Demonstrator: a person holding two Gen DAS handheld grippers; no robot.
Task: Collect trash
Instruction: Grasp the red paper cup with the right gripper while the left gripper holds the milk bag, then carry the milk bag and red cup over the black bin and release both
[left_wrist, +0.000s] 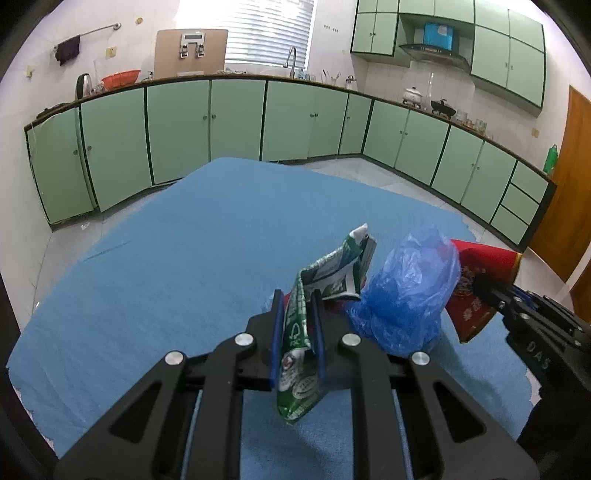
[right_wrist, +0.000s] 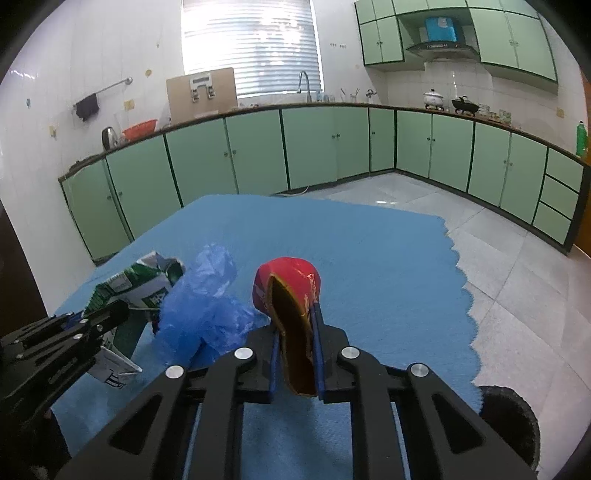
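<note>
Left tongs (left_wrist: 297, 317): clenched on a crushed green-and-white carton (left_wrist: 317, 295). The carton stands between the two blue-padded fingers, its lower end hanging below the grip and its folded top rising beyond the fingertips, tilted toward the right. It is held clear of the blue cloth (left_wrist: 166, 266) that covers the counter.

Right tongs (right_wrist: 295, 332): clenched on a flattened red packet (right_wrist: 291, 277) with a brown inner face. The packet is pinched edge-on between the fingers, its rounded red end projecting forward past the fingertips and its cut lower end showing beneath the grip.

Between the two held items lies a crumpled blue plastic bag (left_wrist: 406, 291). In the left wrist view the bag sits just right of the carton and directly in front of the red packet, with the right tongs entering from the right edge. In the right wrist view the bag (right_wrist: 207, 306) lies just left of the packet, with the carton (right_wrist: 136, 288) and left tongs (right_wrist: 107, 317) beyond it at the left. Whether the bag touches either held item cannot be told; it appears to rest on the cloth toward the near side of the counter.

The far half of the cloth is bare. A dark round container (right_wrist: 513, 421) shows at the lower right of the right wrist view, off the cloth's scalloped right edge. Green cabinets (right_wrist: 317, 147) line the walls behind.
</note>
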